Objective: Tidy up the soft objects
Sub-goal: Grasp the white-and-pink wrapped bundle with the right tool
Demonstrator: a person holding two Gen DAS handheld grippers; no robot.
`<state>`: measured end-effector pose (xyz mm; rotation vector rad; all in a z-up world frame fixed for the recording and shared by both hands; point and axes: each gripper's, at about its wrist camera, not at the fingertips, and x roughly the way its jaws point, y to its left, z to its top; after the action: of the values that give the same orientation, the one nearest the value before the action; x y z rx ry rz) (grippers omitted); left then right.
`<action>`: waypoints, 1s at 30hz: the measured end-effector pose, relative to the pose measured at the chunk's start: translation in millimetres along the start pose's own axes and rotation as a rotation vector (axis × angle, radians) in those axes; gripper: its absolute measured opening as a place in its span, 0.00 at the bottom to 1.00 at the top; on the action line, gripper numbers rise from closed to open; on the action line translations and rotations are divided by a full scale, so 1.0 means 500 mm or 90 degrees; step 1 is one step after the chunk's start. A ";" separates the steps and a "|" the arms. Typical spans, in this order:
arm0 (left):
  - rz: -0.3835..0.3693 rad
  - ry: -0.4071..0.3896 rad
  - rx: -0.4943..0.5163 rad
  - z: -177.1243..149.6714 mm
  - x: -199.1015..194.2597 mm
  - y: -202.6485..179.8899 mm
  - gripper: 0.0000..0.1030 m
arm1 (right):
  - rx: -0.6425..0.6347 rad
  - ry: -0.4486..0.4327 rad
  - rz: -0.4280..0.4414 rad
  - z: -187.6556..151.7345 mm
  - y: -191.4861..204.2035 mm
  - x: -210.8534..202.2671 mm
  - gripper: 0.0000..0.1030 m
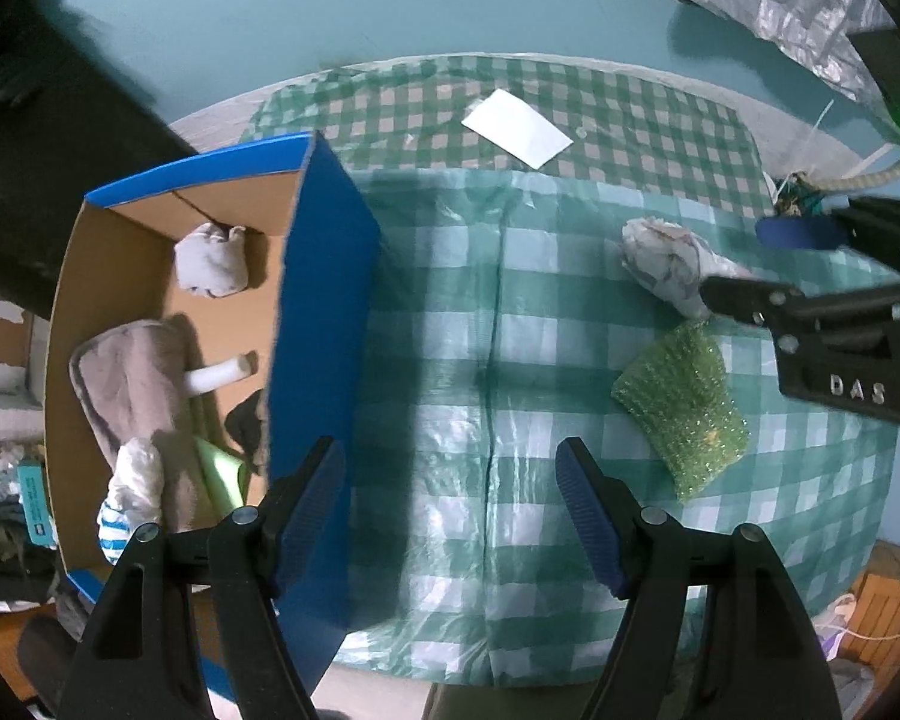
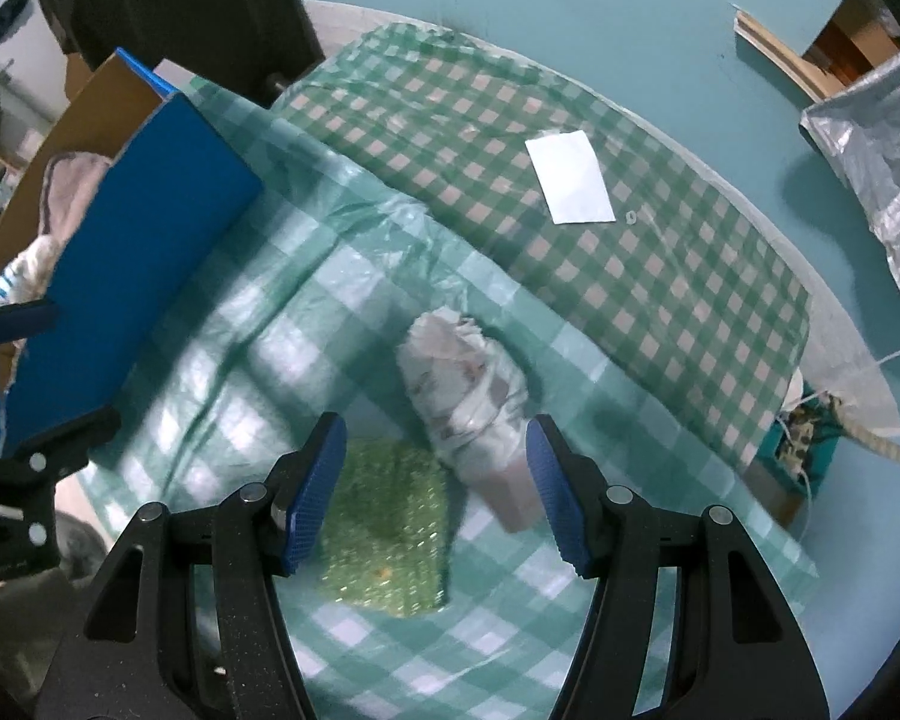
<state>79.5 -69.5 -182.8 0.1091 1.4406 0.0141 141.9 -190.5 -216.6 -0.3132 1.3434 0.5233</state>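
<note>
my right gripper (image 2: 435,489) released above the rolled white cloth (image 2: 462,384) and green sponge (image 2: 384,540); left gripper (image 1: 450,516) released, empty, beside the box (image 1: 324,360).

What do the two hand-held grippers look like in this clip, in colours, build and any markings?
Both are alike: the left hand-held gripper and the right hand-held gripper have matte black plastic frames with cut-out slots, round silver pivot pins and two fingers faced with blue ribbed pads. Seen from the left wrist view, the right one's black body carries raised letters "DAS". No cables or sleeves are visible.
</note>
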 end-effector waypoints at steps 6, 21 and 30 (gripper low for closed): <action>-0.006 0.006 0.009 0.008 0.020 -0.023 0.72 | -0.029 0.003 -0.003 0.019 -0.011 0.035 0.62; -0.023 0.055 0.019 0.032 0.105 -0.066 0.73 | -0.040 0.053 -0.014 0.019 -0.028 0.130 0.55; -0.035 0.066 0.043 0.024 0.104 -0.100 0.74 | 0.008 0.051 -0.011 0.001 -0.049 0.122 0.50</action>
<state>95.5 -116.0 -237.1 0.1248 1.5474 -0.0748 163.5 -200.2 -278.1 -0.3382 1.4205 0.4912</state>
